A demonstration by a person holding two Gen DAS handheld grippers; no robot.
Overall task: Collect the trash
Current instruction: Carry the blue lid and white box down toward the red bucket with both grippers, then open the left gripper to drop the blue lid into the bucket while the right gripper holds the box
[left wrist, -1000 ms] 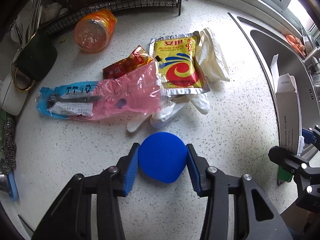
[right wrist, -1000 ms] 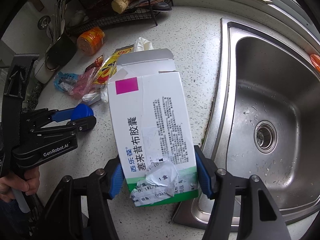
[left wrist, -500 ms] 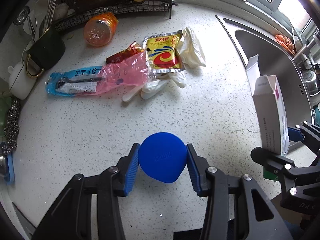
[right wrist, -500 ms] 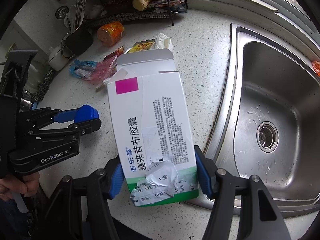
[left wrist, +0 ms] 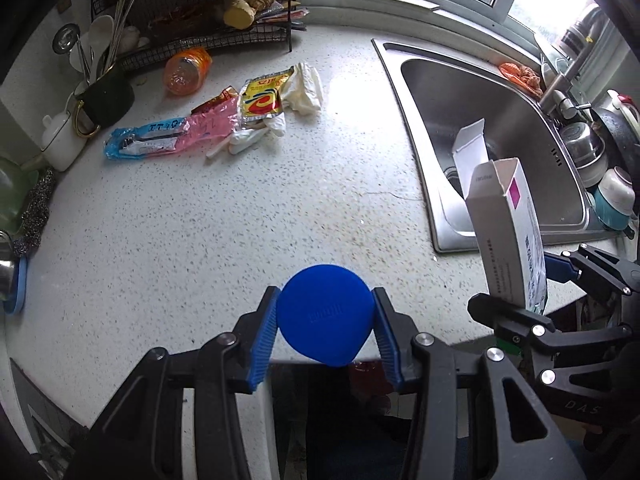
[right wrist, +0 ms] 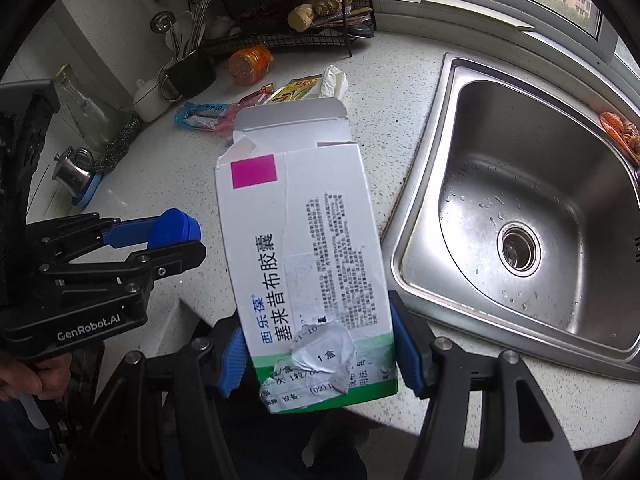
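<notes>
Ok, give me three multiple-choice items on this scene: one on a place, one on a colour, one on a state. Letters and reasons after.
1. Where does the orange jar lie?
A. in the sink
B. on the counter by the wire rack
C. in the left gripper

2. What colour is the cap in the left gripper?
A. blue
B. red
C. white

3. How is the box in the right gripper?
A. sealed
B. crushed flat
C. top flap open

Answers:
1. B, it lies on its side on the counter in front of the rack.
2. A, a round blue cap sits between the pads.
3. C, its flap stands up and the top edge is torn.
</notes>
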